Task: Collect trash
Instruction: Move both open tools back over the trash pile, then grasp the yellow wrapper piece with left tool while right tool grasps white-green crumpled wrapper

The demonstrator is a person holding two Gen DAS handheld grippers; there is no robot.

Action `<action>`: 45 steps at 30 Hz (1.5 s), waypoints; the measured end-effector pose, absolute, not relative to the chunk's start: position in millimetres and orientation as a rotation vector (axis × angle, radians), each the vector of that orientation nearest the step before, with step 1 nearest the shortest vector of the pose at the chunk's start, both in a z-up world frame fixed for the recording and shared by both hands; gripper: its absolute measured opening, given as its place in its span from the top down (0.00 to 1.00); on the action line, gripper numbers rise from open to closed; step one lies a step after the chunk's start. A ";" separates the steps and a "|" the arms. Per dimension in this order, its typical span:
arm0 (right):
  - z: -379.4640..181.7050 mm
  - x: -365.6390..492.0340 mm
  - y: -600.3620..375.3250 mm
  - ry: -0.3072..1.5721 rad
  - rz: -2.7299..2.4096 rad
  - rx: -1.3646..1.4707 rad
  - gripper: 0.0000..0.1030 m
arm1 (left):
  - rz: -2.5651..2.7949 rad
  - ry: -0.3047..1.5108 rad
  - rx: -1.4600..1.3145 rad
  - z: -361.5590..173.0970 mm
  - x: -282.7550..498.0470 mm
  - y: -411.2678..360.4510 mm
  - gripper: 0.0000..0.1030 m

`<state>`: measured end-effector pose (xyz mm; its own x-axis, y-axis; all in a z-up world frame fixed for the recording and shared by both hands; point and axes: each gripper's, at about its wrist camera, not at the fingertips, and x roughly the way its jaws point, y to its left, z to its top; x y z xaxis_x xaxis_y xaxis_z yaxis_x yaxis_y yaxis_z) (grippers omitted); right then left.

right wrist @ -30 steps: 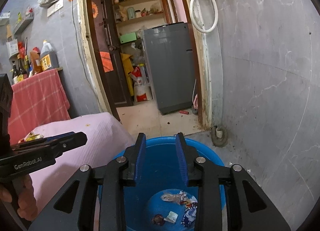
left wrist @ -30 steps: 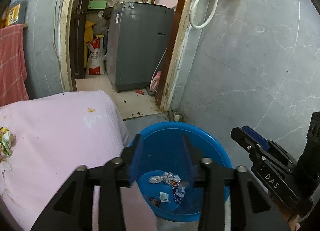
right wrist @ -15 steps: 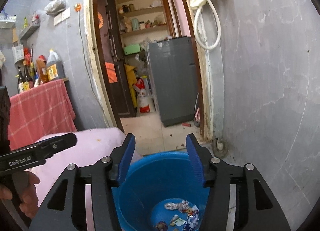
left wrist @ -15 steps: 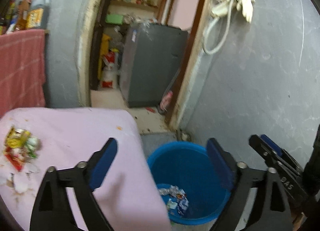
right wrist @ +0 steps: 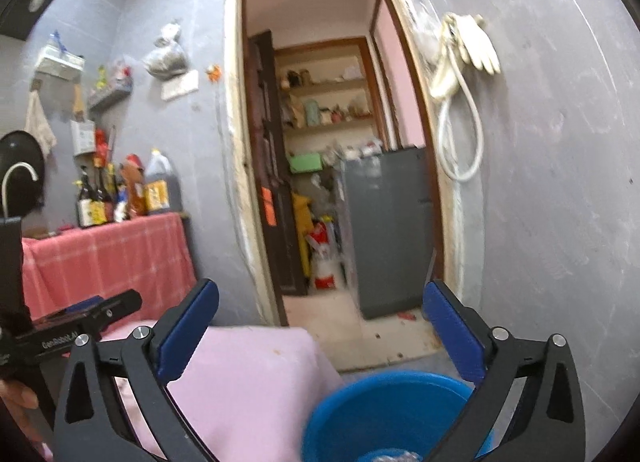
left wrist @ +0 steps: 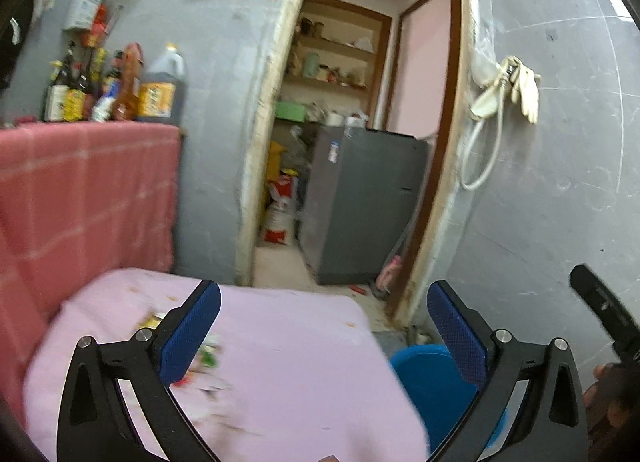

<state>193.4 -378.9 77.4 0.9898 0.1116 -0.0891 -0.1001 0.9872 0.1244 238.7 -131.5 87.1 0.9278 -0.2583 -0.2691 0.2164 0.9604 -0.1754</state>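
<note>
both of your tongs are empty right now. the left tongs have just been opening and now stand spread wide, with nothing between the blue pads; the right tongs have done the same, and nothing is pinched there either. judging by that, you are between one drop and the next pickup.

the blue bin sits on the floor just beside the pink-covered desk, low and to the right of it, and a few crumpled wrappers show at its bottom in the right wrist view. the trash pile left to collect lies on the pink cover, near the left finger of your left tongs; it is blurred, so you cannot count the pieces, but there is a yellow bit and some green and red scraps.

the next move looks like yours to make with the left tongs: tip them down toward the pile, keep them wide until both pads straddle a piece, then close. the scraps are thin and light, so expect them to slide on the cloth or snag it; press close to the cover without pinching the fabric. the right tongs hang over the bin and can wait there or reach across for a second piece.
</note>
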 end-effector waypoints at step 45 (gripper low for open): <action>-33.7 344.9 -179.3 0.657 0.536 -0.058 0.36 | -0.154 0.721 -0.081 -34.8 302.0 24.7 0.49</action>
